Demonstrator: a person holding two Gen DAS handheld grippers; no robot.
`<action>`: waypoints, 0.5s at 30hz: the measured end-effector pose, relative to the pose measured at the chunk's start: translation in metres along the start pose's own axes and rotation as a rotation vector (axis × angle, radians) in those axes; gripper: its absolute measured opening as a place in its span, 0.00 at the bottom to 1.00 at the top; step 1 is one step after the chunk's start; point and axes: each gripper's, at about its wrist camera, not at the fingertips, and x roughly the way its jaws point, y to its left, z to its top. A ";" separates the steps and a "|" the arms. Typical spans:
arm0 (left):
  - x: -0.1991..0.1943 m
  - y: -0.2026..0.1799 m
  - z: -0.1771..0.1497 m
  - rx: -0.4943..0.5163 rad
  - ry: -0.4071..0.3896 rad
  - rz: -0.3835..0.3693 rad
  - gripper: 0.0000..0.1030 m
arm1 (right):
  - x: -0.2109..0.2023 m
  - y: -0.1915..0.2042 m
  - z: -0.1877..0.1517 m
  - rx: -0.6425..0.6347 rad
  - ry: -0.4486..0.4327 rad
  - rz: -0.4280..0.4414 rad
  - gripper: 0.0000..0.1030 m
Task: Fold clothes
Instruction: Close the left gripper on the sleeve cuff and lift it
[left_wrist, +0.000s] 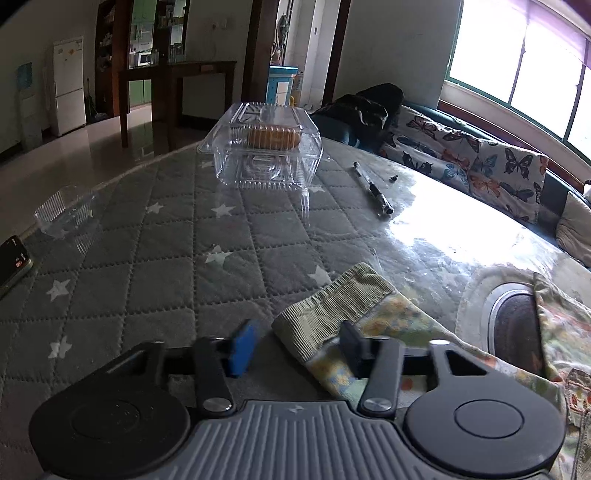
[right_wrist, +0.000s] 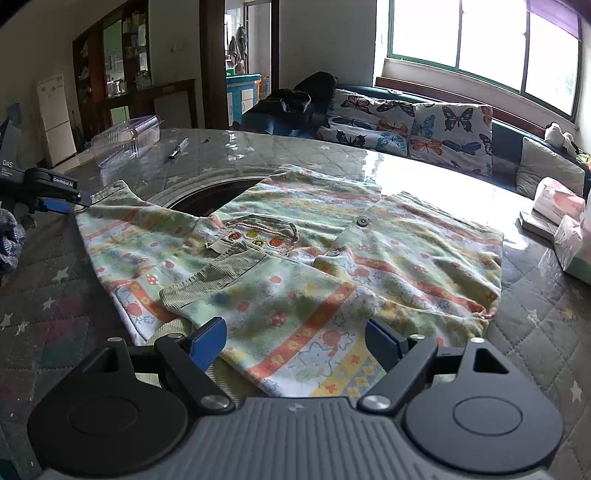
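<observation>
Quilted grey tabletop (left_wrist: 147, 258) with white stars, glossy under clear film, sofa and bright windows beyond. Left gripper (left_wrist: 297, 345) half-narrowed astride the ribbed cuff (left_wrist: 321, 310) of a sleeve, toward the tabletop's left edge; cuff between the pads but not visibly pinched (hard to tell on the dark side). Right gripper (right_wrist: 295, 343) spread wide, holding nothing, poised over the folded-in sleeve at the near edge. Spread flat across the tabletop's middle, partly over a round recess (left_wrist: 517, 325): a small printed shirt (right_wrist: 295, 229), front buttoned, pocket up. Farther out, toward the far left edge, a clear plastic box (left_wrist: 266, 147) and a pen (left_wrist: 373, 188). Judged light, soft and limp, likely to sag and to slide a little on the slick film. Thicker at the ribbing, so best taken by the cuff or a hem corner, pinching both layers, then carried low and laid across.
</observation>
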 end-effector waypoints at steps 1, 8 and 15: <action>0.001 0.001 0.000 -0.004 0.000 -0.007 0.38 | -0.001 0.000 0.000 0.005 -0.003 0.000 0.82; -0.011 -0.002 0.006 -0.060 0.008 -0.138 0.10 | -0.008 -0.002 0.000 0.028 -0.025 -0.005 0.82; -0.051 -0.042 0.007 -0.035 -0.004 -0.356 0.10 | -0.014 -0.009 -0.004 0.067 -0.047 -0.014 0.82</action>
